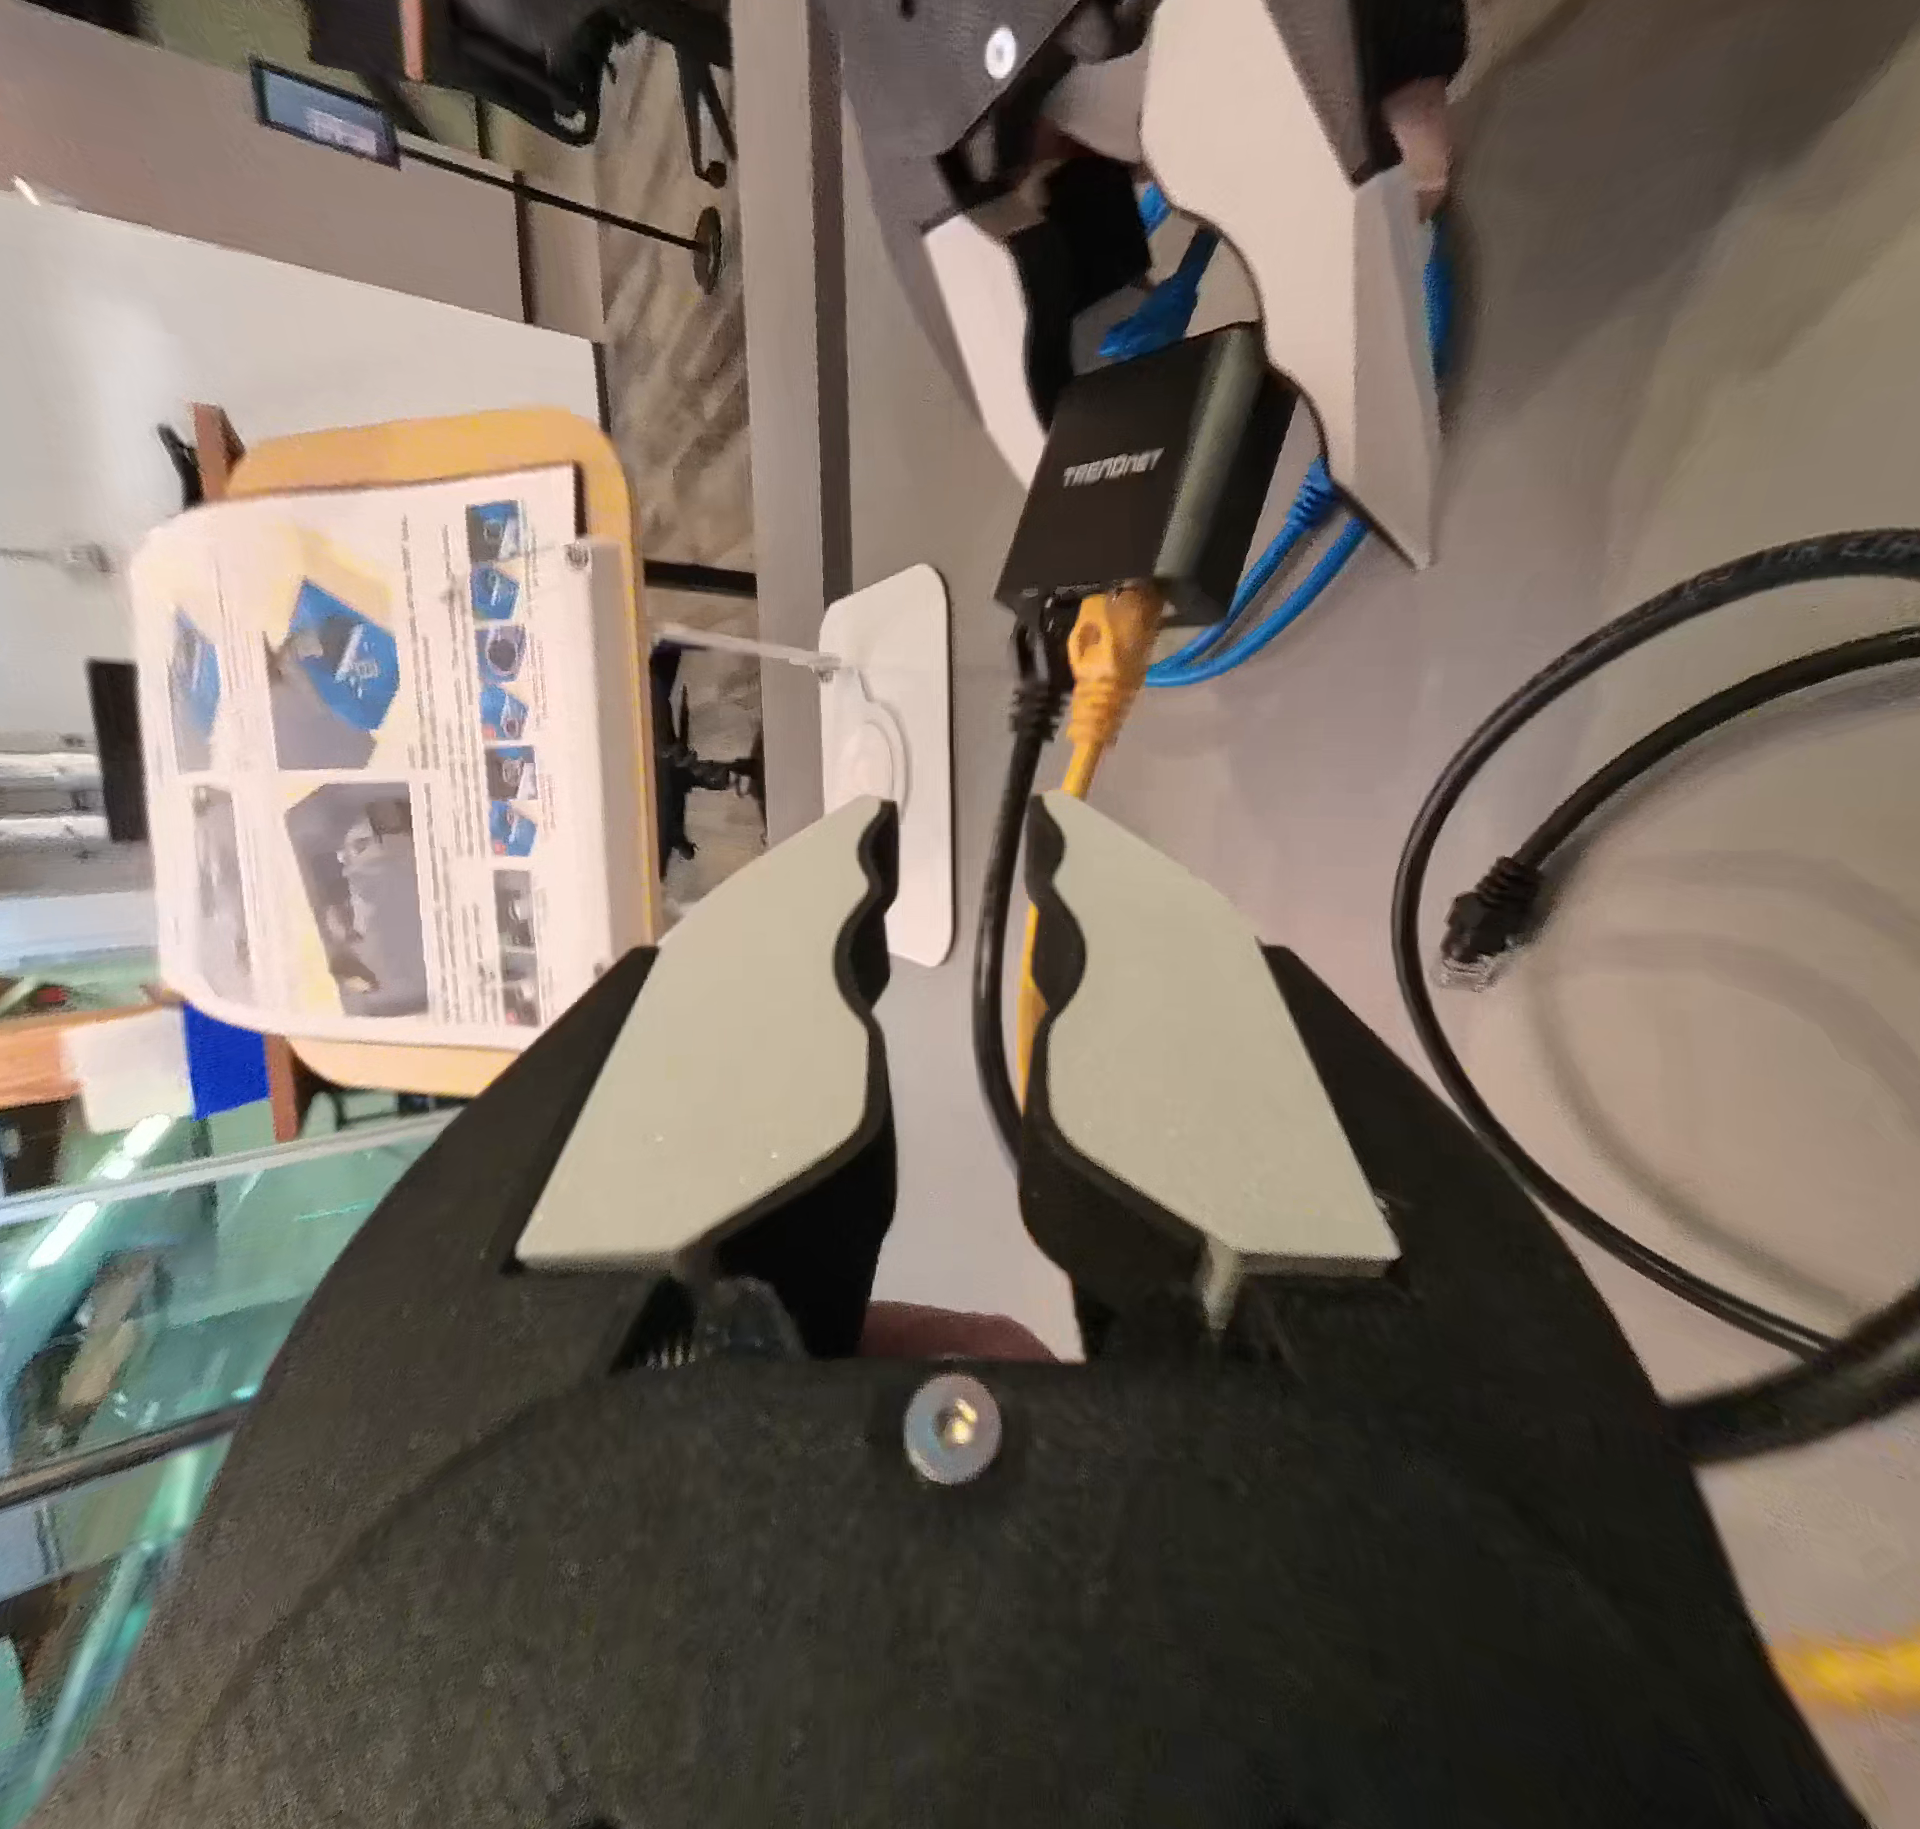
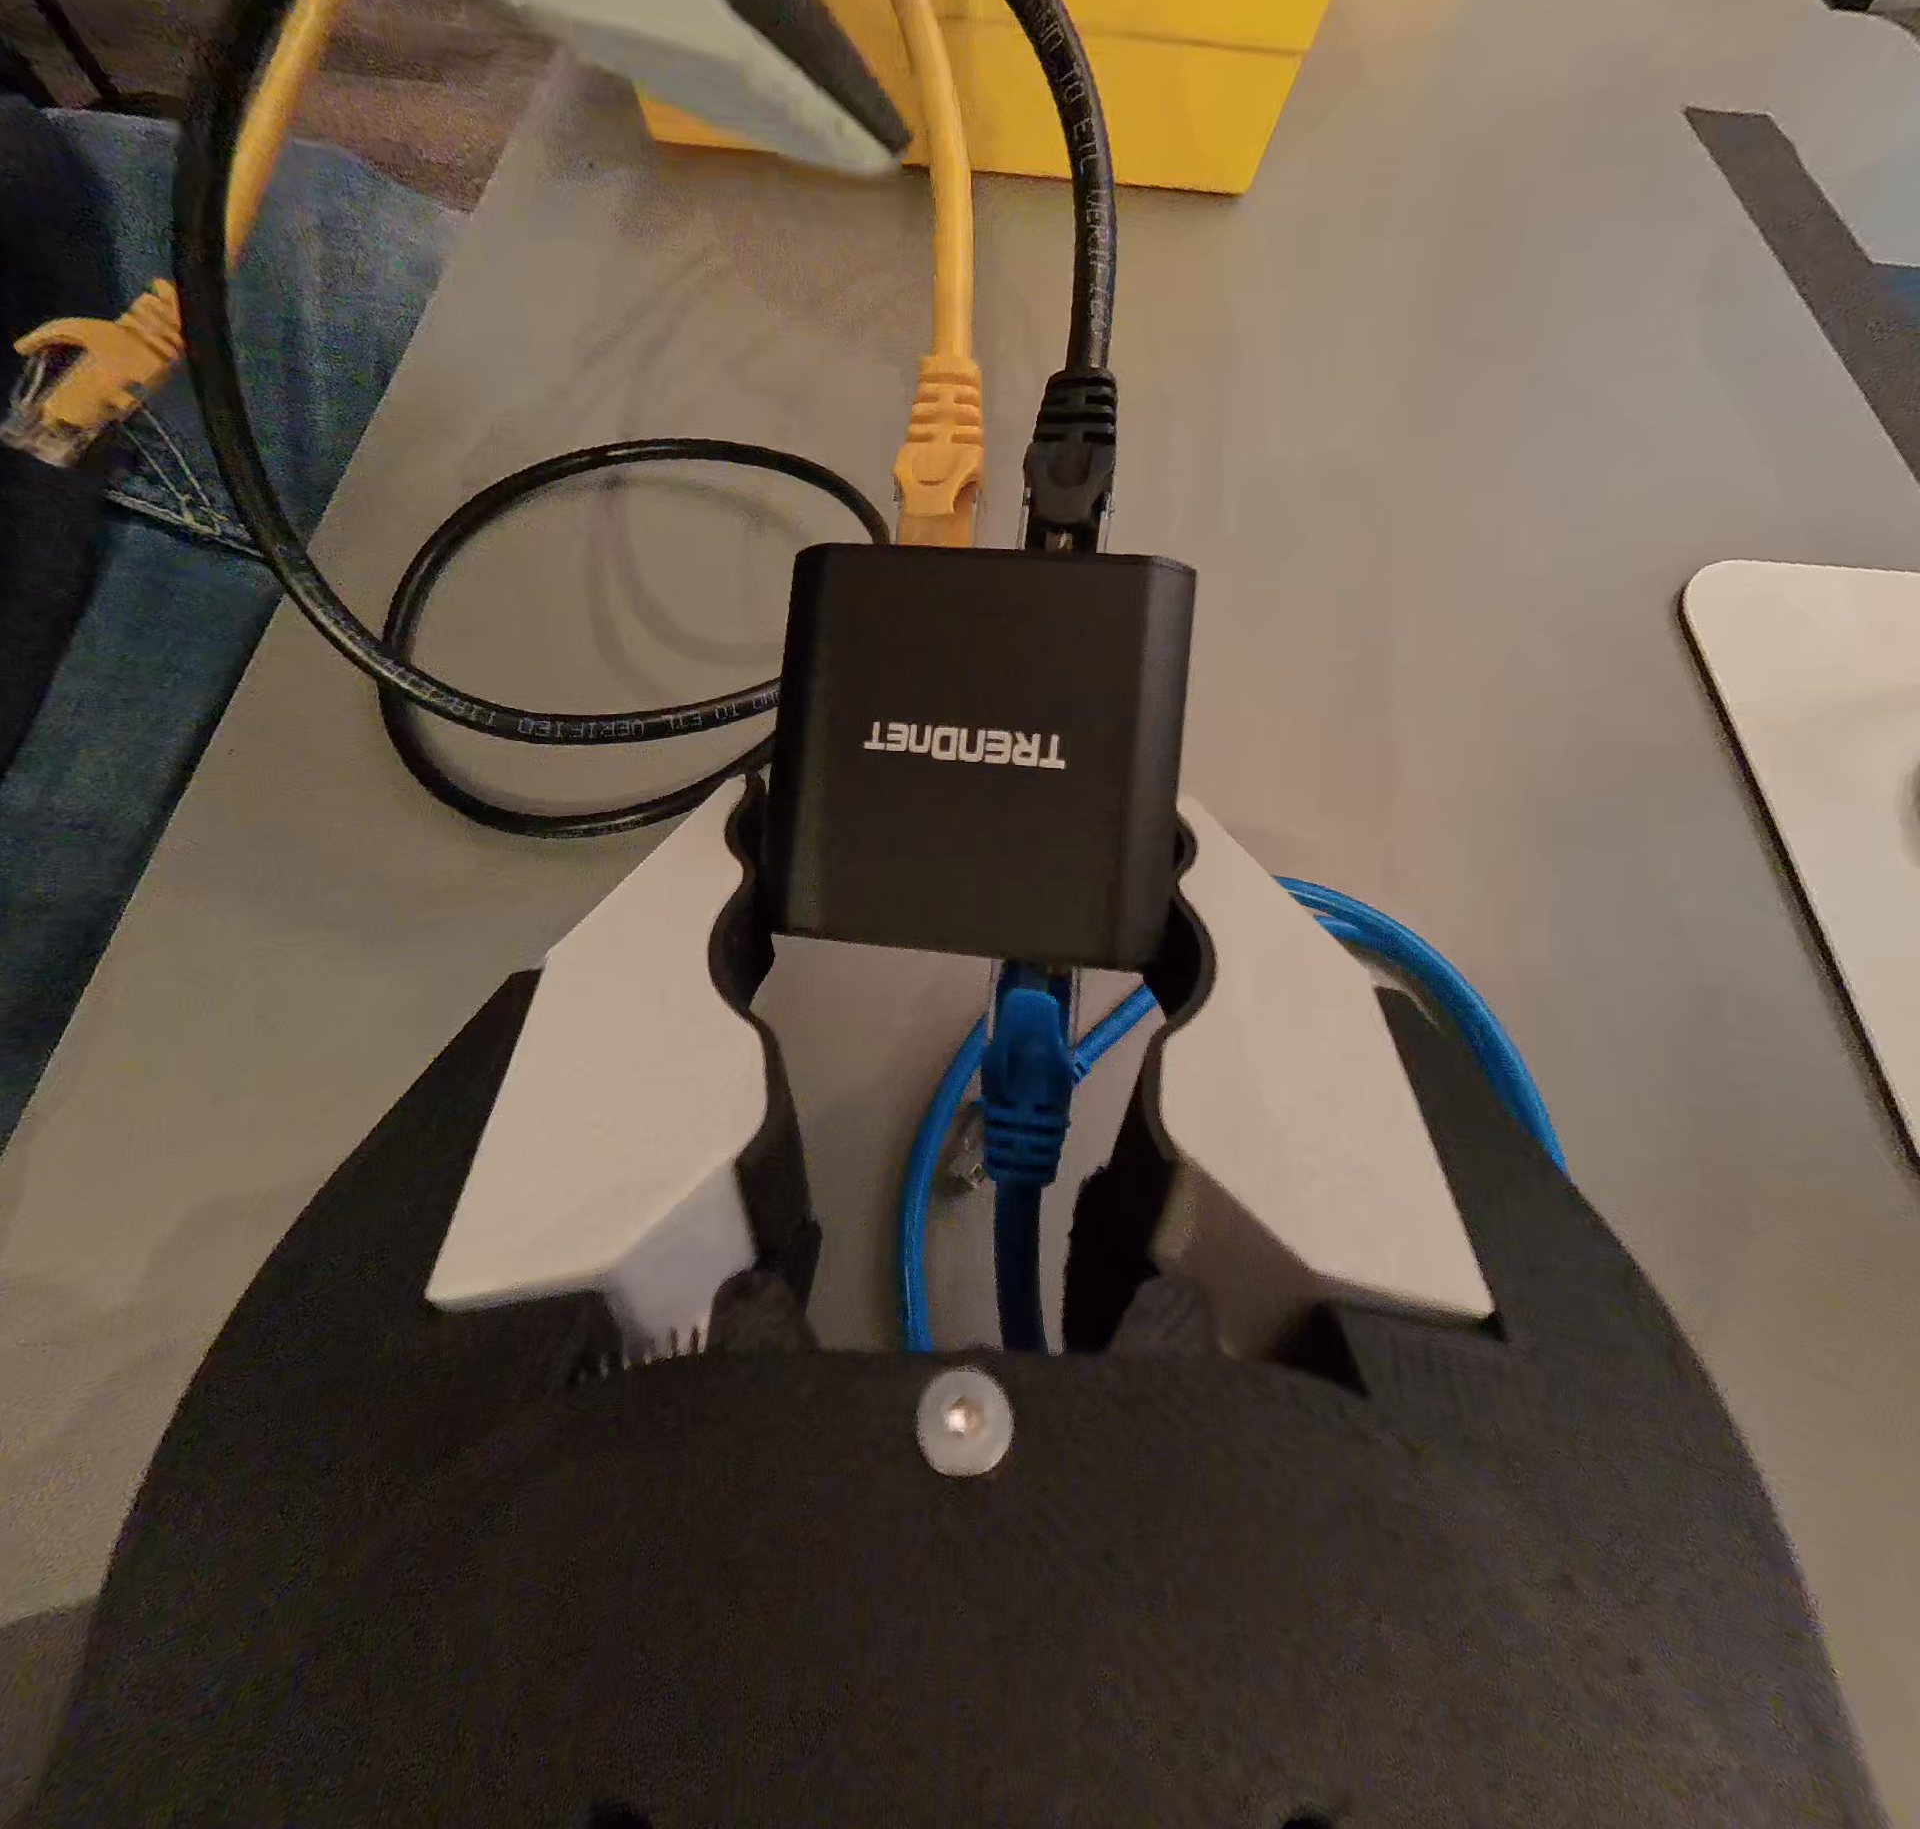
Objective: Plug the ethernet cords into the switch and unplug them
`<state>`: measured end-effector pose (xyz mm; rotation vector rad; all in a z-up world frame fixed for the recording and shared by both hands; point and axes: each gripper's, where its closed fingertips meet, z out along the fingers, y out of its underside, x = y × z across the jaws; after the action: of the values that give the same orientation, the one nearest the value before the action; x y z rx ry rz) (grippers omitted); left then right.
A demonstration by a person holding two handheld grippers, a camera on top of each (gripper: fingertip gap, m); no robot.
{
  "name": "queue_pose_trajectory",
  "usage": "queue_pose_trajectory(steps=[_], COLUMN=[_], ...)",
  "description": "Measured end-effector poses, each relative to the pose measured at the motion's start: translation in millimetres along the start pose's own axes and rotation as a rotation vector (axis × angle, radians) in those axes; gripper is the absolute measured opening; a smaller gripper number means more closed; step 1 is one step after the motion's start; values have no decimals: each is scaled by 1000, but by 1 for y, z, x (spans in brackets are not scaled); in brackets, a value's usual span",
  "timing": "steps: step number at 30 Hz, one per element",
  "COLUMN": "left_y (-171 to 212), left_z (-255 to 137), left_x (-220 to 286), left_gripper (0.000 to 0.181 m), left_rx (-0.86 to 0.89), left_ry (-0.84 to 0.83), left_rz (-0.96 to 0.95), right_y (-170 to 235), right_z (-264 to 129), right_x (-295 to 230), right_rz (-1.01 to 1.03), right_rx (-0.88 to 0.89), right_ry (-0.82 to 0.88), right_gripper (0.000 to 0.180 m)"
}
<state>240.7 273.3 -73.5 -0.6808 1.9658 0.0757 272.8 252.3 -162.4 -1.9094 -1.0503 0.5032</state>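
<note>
**Switch clamped near the table edge, left tool standing off**

The right gripper (image 2: pixel 971 880) pinches the black switch (image 2: pixel 982 751) by its two side walls, holding it on the grey table (image 2: pixel 1403 449); the yellow cord (image 2: pixel 940 429) and a black cord (image 2: pixel 1075 429) sit plugged into the far face, side by side; a blue cord (image 2: pixel 1023 1083) is plugged into the near face, running back between the fingers. The left gripper (image 1: pixel 961 834) has its jaws spread a little and grips nothing; the black and yellow cords run between and under its tips, well short of the switch (image 1: pixel 1132 491). A loose black plug (image 1: pixel 1481 922) lies on open table to the right; a white pad (image 1: pixel 899 740) lies left of the cords, by the table's edge. In the right wrist view the table's left edge passes close to a black cable loop (image 2: pixel 582 636), and a second yellow plug (image 2: pixel 99 366) hangs beyond it.
</note>
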Motion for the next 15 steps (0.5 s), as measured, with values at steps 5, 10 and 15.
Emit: queue_pose_trajectory(steps=[5,10,15], left_y=[12,22,46], left_z=[-24,-55,-81], left_x=[-11,-26,-38], left_gripper=[29,32,32], left_rx=[19,77,120], left_ry=[-21,-67,-120], left_rz=[-145,-285,-446], right_y=[-4,-8,-13], right_z=[-5,-6,-14], right_x=[-2,-6,-6], right_rz=[8,15,26], right_rx=[-13,-2,24], right_ry=[-24,-59,-86], right_gripper=[70,71,71])
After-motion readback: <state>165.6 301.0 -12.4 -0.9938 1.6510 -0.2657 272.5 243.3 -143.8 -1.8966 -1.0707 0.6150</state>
